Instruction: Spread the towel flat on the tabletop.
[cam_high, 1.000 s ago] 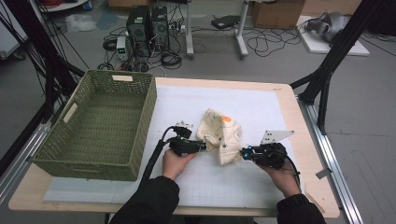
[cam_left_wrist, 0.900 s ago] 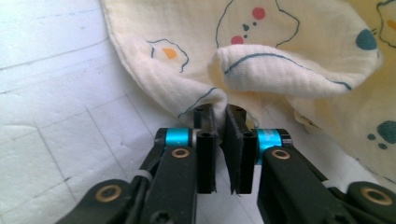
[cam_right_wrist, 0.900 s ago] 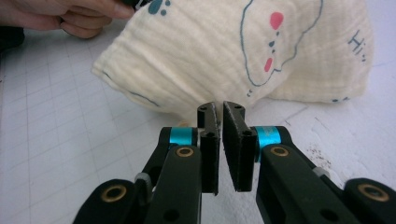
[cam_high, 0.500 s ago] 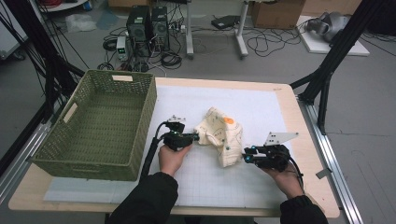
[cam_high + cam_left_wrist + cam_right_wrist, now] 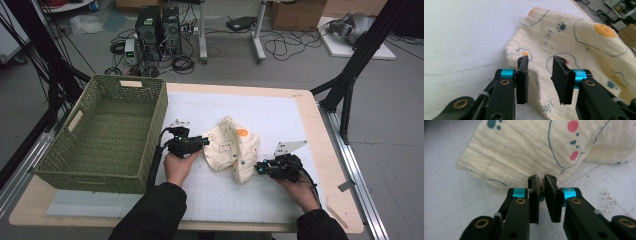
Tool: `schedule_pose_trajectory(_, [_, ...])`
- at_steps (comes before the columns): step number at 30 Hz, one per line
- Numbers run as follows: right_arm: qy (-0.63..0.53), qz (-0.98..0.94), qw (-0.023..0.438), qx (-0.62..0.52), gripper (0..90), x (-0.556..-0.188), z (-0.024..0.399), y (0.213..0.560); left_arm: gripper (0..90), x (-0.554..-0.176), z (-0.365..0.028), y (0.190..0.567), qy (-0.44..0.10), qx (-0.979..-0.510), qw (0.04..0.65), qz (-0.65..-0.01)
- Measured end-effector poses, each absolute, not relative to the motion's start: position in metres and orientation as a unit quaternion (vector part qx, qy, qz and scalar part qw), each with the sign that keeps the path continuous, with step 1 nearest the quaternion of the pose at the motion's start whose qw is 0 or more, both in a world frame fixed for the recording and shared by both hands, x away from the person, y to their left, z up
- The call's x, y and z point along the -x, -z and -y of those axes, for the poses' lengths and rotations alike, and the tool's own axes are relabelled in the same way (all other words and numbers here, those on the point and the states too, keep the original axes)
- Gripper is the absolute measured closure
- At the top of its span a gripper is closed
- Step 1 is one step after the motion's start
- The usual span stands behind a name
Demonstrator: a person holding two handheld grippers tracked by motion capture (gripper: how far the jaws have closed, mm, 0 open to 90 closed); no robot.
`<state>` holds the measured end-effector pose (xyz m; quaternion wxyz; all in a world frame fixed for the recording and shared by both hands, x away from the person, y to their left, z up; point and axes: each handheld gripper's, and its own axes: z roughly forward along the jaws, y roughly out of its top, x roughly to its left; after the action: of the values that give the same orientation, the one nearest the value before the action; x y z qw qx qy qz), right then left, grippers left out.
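Nearest the person's side of the table: right gripper (image 5: 259, 168), held level in the right hand (image 5: 300, 186), aimed at the lower corner of the cream muslin cloth printed with teal outlines and orange and pink dots (image 5: 235, 146). In the right gripper view (image 5: 541, 181): jaws just drawn nearly together, a thin edge of cloth (image 5: 524, 152) apparently pinched between the pad tips.

Further in: left gripper (image 5: 204, 141), held in the left hand (image 5: 177, 165), at the cloth's left edge. In the left gripper view (image 5: 539, 65): jaws just parted, a clear gap between pads, hovering over the cloth (image 5: 579, 47) without gripping.

Cloth crumpled, resting on the white gridded mat (image 5: 280, 112) near the table centre, between both grippers.

Left of the mat: rectangular green woven basket (image 5: 75, 165), apart from the cloth.

Beyond the table: black computer towers (image 5: 157, 25) and cables on the floor.
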<state>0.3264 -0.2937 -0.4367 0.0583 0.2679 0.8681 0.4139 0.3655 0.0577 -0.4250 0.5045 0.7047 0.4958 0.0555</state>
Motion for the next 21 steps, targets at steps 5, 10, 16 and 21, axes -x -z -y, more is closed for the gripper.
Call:
schedule_pose_trajectory(5, [-0.418, -0.866, 0.060, -0.268, 86.2, -0.325, 0.296, 0.435, 61.5, -0.357, -0.058, 0.421, -0.049, -0.712, 0.514, -0.476])
schedule_pose_trajectory(10, [-0.426, -0.862, 0.062, -0.269, 86.5, -0.326, 0.298, 0.434, 60.6, -0.352, -0.052, 0.423, -0.021, -0.732, 0.512, -0.450])
schedule_pose_trajectory(16, [-0.432, -0.857, 0.062, -0.274, 86.5, -0.326, 0.301, 0.433, 54.3, -0.344, -0.033, 0.434, 0.017, -0.762, 0.494, -0.418])
schedule_pose_trajectory(21, [-0.436, -0.854, 0.063, -0.276, 86.5, -0.326, 0.302, 0.433, 48.8, -0.339, -0.024, 0.439, 0.039, -0.775, 0.487, -0.400])
